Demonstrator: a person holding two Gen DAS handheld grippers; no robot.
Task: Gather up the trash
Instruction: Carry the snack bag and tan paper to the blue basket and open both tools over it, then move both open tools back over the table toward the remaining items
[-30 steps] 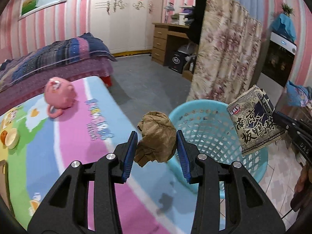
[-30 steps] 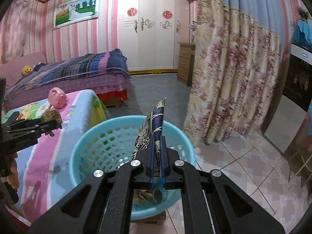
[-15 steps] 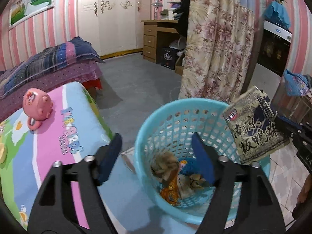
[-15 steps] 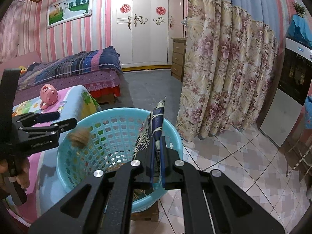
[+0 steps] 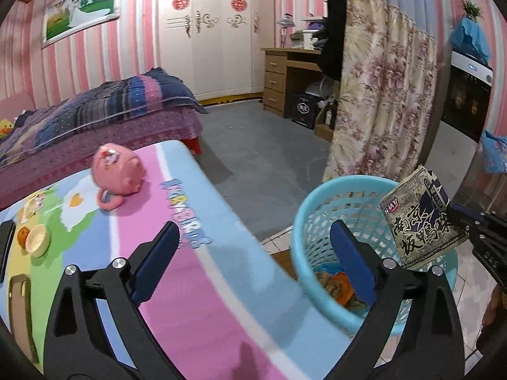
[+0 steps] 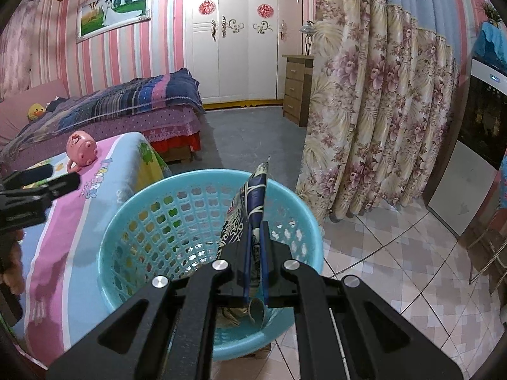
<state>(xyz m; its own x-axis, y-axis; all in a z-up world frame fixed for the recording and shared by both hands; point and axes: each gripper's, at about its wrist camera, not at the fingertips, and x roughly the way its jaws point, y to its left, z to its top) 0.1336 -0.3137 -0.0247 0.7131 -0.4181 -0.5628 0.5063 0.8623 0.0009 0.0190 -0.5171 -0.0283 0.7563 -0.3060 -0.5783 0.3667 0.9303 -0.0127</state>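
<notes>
A light-blue plastic basket (image 5: 312, 199) (image 6: 142, 194) stands on the floor beside the cartoon-print table (image 5: 196, 285). Trash (image 5: 334, 283) lies at its bottom, a brown crumpled piece and an orange one. My left gripper (image 5: 253, 231) (image 6: 47, 177) hovers over the table's edge just left of the basket, its jaws opening wide with nothing between them. My right gripper (image 6: 256, 234) (image 5: 475, 231) is shut on a dark printed snack packet (image 6: 252, 199) (image 5: 421, 218), held upright above the basket's near rim.
A pink pig mug (image 5: 117, 171) and a small bowl with an orange (image 5: 36, 240) sit on the table. A bed (image 5: 111, 110) stands behind it; a floral curtain (image 6: 374, 110) hangs right of the basket, with tiled floor (image 6: 396, 253) below.
The left gripper swung over the basket, opened and dropped its brown crumpled paper in, then drew back left over the table. The right gripper kept still with the packet.
</notes>
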